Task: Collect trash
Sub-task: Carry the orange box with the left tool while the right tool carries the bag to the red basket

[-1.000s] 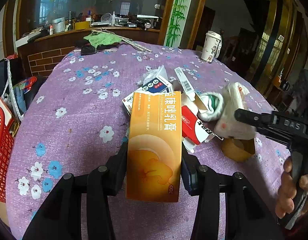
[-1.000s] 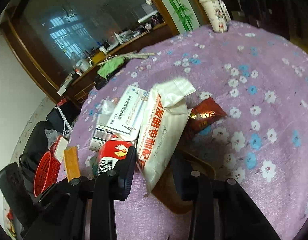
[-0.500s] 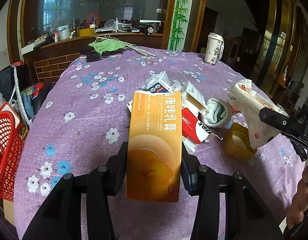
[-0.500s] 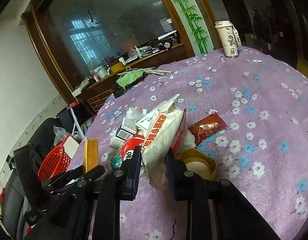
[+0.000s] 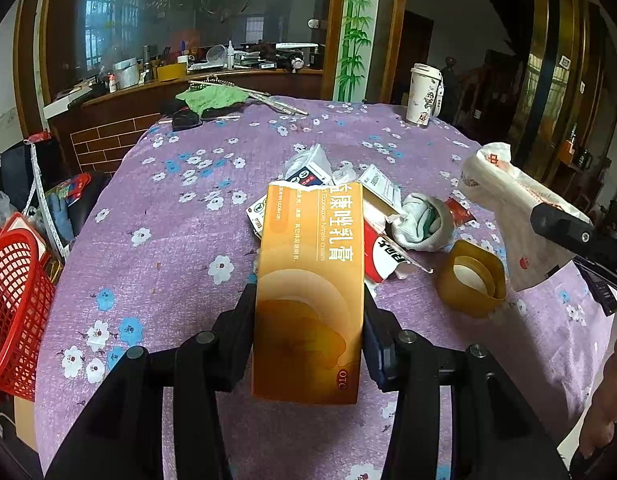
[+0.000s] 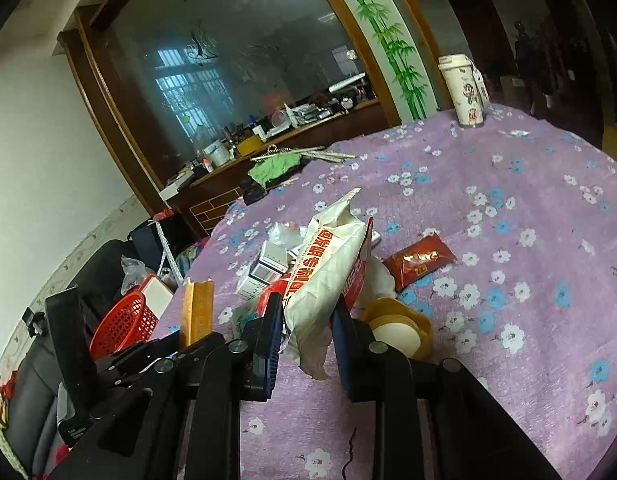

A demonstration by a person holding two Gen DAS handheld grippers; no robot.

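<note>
Gripping the orange box, left fingers look secure; right fingers pinch a limp white bag that could slip toward six o'clock.

Pretty cluttered dining room with a round table in a purple flowered cloth.

Behind the table there's a dark wood counter with a brick-pattern front, piled with bottles and boxes, and above it a big glass panel in a wood frame reflecting barred windows and a ceiling light. A white pillar painted with green bamboo stands next to it. Plain white wall on the left, dark doorway on the right, and a black chair by the table.
</note>
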